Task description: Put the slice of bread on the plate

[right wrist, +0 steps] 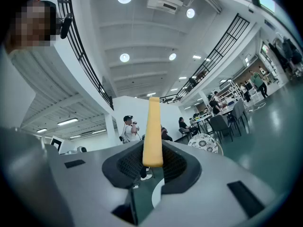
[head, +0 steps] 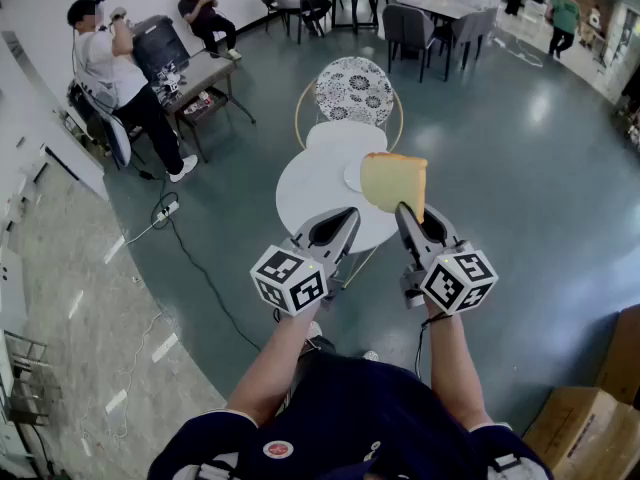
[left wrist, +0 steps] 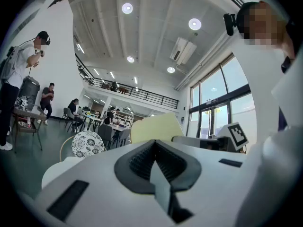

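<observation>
My right gripper [head: 408,213] is shut on the lower edge of a yellow slice of bread [head: 393,181], held upright in the air over the right side of a round white table [head: 305,196]. In the right gripper view the bread slice [right wrist: 153,131] stands edge-on between the dark pads of the right gripper [right wrist: 152,162]. A white plate [head: 351,176] lies on the table, partly hidden behind the bread. My left gripper [head: 347,218] hovers beside it at the left, shut and holding nothing. In the left gripper view the bread [left wrist: 156,128] shows beyond the left gripper [left wrist: 154,157].
A chair with a patterned round back [head: 354,90] stands behind the table. A person [head: 120,78] stands at the far left near a small desk [head: 200,78]; another sits behind. More tables and chairs [head: 440,13] fill the back. Cardboard boxes [head: 590,418] sit at lower right.
</observation>
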A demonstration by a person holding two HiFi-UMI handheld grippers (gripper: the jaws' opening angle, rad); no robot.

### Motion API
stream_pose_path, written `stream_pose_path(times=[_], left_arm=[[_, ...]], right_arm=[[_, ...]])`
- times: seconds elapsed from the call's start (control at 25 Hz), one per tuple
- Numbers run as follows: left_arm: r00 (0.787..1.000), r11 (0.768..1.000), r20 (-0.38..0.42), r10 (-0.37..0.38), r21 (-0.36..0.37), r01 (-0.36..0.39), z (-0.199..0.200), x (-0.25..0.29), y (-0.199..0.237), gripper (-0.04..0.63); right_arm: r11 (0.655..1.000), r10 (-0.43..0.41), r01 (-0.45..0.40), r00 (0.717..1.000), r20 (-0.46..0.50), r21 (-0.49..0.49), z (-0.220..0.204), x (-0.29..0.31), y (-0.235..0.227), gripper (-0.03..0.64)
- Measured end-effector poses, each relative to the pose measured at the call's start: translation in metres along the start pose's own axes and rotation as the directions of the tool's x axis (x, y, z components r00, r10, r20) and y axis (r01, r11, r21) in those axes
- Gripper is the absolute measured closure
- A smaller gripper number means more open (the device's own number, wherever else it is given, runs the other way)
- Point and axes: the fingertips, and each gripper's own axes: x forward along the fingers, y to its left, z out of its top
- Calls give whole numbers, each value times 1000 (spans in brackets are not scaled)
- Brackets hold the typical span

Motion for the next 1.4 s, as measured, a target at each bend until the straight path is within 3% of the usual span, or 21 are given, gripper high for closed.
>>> stream_pose_path(times=[1.4], left_arm=[[1000, 1000, -20, 16, 25, -15, 5, 14, -6, 589]], right_arm=[[999, 30, -31, 999, 24, 26, 15, -5, -17, 529]])
